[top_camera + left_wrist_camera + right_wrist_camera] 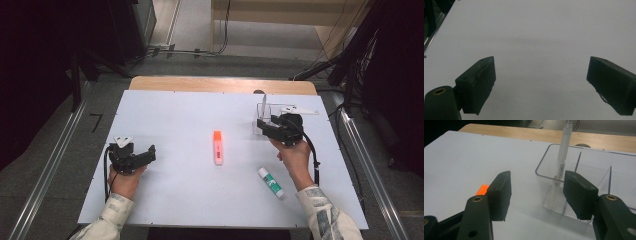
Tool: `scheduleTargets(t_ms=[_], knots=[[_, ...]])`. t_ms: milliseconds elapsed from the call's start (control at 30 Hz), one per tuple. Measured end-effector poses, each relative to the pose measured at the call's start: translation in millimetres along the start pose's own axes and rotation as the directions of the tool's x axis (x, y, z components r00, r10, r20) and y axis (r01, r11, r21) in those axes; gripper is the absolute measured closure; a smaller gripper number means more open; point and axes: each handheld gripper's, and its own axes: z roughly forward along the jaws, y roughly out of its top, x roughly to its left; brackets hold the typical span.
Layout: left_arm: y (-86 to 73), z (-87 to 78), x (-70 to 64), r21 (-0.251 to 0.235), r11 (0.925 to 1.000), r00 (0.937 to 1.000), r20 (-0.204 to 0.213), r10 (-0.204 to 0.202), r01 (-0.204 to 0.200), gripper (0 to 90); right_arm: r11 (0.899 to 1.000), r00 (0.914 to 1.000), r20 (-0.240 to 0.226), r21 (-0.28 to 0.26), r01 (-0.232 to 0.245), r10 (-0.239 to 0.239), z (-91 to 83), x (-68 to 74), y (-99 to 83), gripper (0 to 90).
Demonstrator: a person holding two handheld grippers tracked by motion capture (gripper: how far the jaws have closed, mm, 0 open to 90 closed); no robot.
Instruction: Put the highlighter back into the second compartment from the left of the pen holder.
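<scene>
White table point(165, 200), orange highlighter point(218, 147) at centre, glue stick point(270, 182) front right, clear container point(263, 120) far right.

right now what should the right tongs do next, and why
Probably swing the right tongs back toward the orange highlighter and come down over it. Its jaws stand open and hold nothing, beside the clear container, where one pen already stands upright. The highlighter and the glue stick lie loose on the white board, the highlighter seemingly nearer.

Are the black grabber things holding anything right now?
No. The left gripper is open over bare white table. The right gripper is open beside the clear plastic box, gripping nothing.
</scene>
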Motion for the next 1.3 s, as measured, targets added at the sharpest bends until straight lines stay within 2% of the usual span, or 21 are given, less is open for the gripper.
scheduleTargets(t_ms=[433,633,900,1100,1300], knots=[[0.1,0.0,0.1,-0.005,1.0,1.0,0.0,-0.003,0.003,8.9,1.0,0.9995,-0.031,0.017,0.003,-0.003,-0.2,7.9,-12.1,37.3],[0.2,-0.2,0.0,-0.004,1.0,1.0,-0.001,-0.003,0.003,8.9,1.0,0.999,-0.039,0.021,0.022,-0.022,0.3,14.1,-15.9,36.8],[0.2,-0.2,-0.2,-0.002,1.0,1.0,0.001,0.0,0.0,8.9,0.998,0.9974,-0.056,0.05,0.048,-0.045,4.5,24.9,-20.7,32.7],[0.2,-0.3,-0.1,-0.002,1.0,1.0,0.003,0.001,-0.001,8.9,0.995,0.9964,-0.06,0.071,0.064,-0.06,9.1,31.1,-23.1,26.4],[0.2,-0.3,-0.2,-0.001,1.0,1.0,0.003,0.001,-0.001,8.9,0.993,0.9951,-0.069,0.085,0.077,-0.071,11.4,34.5,-24.9,25.1]])
